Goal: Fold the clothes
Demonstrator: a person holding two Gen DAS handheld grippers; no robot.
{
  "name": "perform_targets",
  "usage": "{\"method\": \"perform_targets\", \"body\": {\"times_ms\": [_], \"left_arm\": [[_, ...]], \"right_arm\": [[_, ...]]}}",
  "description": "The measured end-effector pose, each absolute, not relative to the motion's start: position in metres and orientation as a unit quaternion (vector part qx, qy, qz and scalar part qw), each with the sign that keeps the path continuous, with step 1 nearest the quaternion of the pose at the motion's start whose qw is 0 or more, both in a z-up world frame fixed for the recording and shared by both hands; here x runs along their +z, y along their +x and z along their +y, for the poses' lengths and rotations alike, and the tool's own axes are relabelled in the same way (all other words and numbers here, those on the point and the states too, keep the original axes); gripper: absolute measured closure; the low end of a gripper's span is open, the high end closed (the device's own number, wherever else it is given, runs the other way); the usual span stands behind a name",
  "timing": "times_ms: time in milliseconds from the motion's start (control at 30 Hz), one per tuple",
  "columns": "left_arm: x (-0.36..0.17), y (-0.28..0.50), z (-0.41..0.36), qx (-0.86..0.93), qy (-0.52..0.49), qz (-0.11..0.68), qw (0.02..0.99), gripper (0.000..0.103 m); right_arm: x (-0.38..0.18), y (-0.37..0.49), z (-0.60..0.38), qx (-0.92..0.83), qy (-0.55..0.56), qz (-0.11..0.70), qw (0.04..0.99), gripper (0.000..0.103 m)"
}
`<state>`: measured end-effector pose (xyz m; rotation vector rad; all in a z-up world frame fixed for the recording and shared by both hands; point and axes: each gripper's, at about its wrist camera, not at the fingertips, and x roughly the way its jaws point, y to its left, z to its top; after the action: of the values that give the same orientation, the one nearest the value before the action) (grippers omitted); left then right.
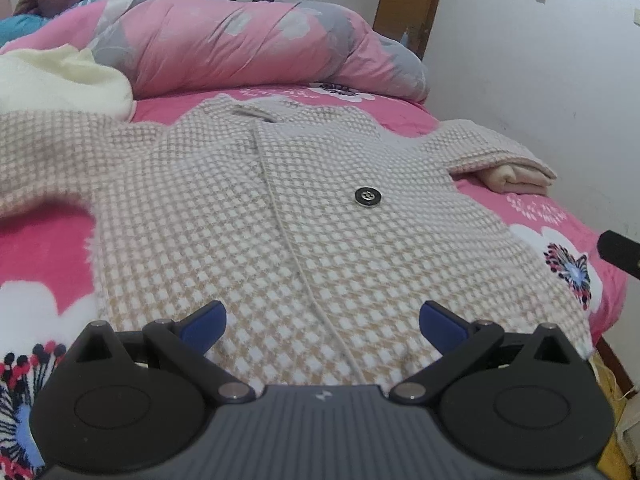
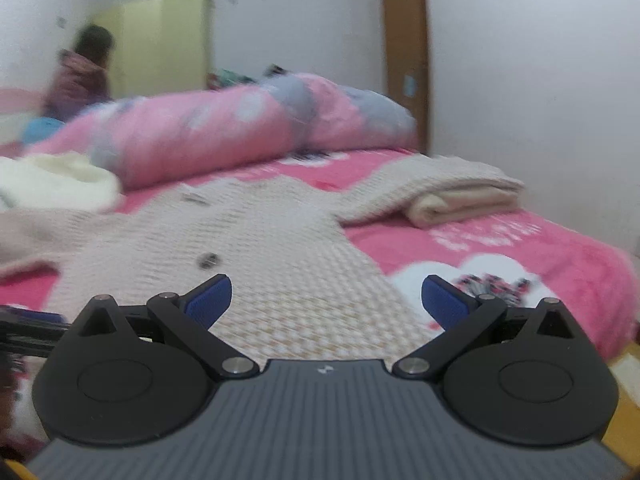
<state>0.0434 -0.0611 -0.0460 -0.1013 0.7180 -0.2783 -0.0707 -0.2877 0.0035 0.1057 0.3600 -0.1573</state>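
Note:
A beige and white checked knit cardigan lies spread flat on the pink bed, one black button showing on its front. Its right sleeve is folded over with the cream lining showing. My left gripper hovers open over the cardigan's near hem, nothing between its blue pads. In the blurred right wrist view, the same cardigan lies ahead, with my right gripper open above its lower right edge. The folded sleeve sits at the far right. A dark gripper part shows at the left wrist view's right edge.
A rolled pink and grey floral quilt lies across the back of the bed. A cream fleece garment sits at the left. A person is at the far left by a yellow wardrobe. The white wall borders the bed's right side.

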Motion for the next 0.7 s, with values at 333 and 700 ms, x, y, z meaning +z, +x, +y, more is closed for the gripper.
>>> {"method": "perform_targets", "body": {"times_ms": [333, 700], "left_arm": [[-0.036, 0.071, -0.065, -0.135, -0.04, 0.328, 0.934, 0.0], [-0.044, 0.111, -0.078, -0.132, -0.019, 0.31, 0.941, 0.0]], "right_arm": [[0.013, -0.044, -0.286, -0.059, 0.065, 0.18, 0.98, 0.001], [0.011, 0.003, -0.267, -0.033, 0.001, 0.18, 0.983, 0.004]]}}
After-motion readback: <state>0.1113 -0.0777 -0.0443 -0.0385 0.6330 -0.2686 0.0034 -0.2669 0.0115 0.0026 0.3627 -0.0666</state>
